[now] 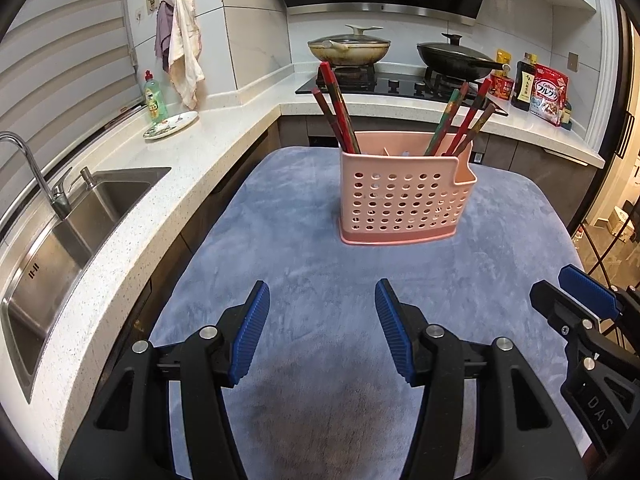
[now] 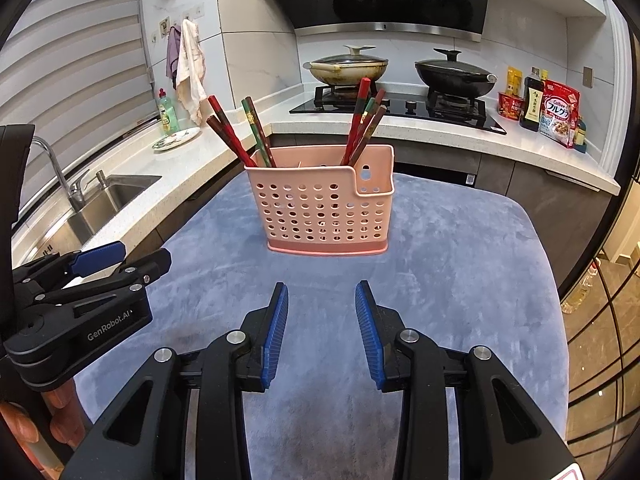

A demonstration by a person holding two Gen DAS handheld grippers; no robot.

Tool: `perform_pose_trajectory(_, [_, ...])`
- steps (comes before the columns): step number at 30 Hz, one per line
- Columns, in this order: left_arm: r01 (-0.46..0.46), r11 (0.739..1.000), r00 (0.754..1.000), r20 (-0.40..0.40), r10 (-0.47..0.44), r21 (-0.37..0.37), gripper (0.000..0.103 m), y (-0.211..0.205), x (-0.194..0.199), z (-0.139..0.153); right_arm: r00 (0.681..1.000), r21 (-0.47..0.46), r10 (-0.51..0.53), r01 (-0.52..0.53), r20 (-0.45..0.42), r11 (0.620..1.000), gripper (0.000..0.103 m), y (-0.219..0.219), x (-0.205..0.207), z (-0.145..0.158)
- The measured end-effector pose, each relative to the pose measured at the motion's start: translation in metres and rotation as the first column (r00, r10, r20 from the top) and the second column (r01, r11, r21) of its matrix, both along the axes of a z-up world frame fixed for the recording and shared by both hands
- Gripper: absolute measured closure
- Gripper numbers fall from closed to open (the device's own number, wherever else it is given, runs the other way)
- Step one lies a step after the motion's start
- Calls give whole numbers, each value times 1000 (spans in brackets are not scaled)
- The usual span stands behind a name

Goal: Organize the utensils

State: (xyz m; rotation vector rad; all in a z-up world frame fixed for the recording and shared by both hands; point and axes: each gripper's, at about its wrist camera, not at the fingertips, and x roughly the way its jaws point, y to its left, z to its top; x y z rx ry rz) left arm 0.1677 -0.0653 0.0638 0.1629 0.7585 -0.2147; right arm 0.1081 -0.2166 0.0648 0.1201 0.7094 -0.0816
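Chopsticks stand in two bunches in a pink perforated basket (image 1: 404, 200) on the blue cloth (image 1: 304, 264) covering the counter. The left bunch (image 1: 338, 116) leans up and to the left, the right bunch (image 1: 464, 120) up and to the right, long axes near upright, tips down inside. My left hand-held gripper (image 1: 322, 328) and right hand-held gripper (image 2: 322, 332) hover level above the cloth, side by side, pointing at the basket; both are spread wide and hold nothing.
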Motion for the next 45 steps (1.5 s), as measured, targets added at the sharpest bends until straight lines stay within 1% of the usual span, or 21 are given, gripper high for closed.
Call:
perform_pose_trajectory(2, [-2,1000,1000,-1,2,4,45,0,0,-2,1000,-1,2,-2,-1,1000,62,2,0,-2])
perform_pose_trajectory(4, [-4,1000,1000,5,4,11,41,-1,-1,-3,1000,-10,2,-2,0,1000,60,3,0,-2])
perform_pose_trajectory(9, [1,1000,1000,0,-1,18,40,-2,-2,-6,1000,-20,3,-3,-2,1000,60,5,2,-3])
perform_pose_trajectory(11, [1,1000,1000,-2,-1,20,38,-2,-2,-6,1000,-17,3,-3,-6,1000,55,4,3,-4])
perform_pose_trajectory(13, [0,1000,1000,0,0,23,33,-3,-2,-7,1000,-18,2,-2,-6,1000,52,4,3,-5])
perform_pose_trajectory(14, [0,1000,1000,1,0,24,31,-3,-2,-7,1000,-20,1,-2,-6,1000,49,3,3,-5])
perform_pose_trajectory(16, [0,1000,1000,3,0,27,25,-3,-3,-8,1000,-22,-1,1,-8,1000,45,3,3,-6])
perform_pose_trajectory(18, [1,1000,1000,7,-1,31,23,-4,-3,-8,1000,-27,-5,4,-10,1000,41,3,3,-7])
perform_pose_trajectory(20, [4,999,1000,5,-4,31,20,-4,-3,-8,1000,-32,-7,7,-11,999,33,3,3,-8])
perform_pose_trajectory(25, [-4,999,1000,1,4,33,16,-4,-2,-11,1000,-43,-25,24,-14,999,25,0,4,-9])
perform_pose_trajectory(39, [-5,999,1000,-3,5,37,13,-5,-2,-12,999,-48,-43,42,-24,998,24,-5,4,-12])
perform_pose_trajectory(45, [-6,1000,1000,-6,6,31,10,-5,-4,-15,998,-49,-55,54,-22,997,21,-7,3,-12])
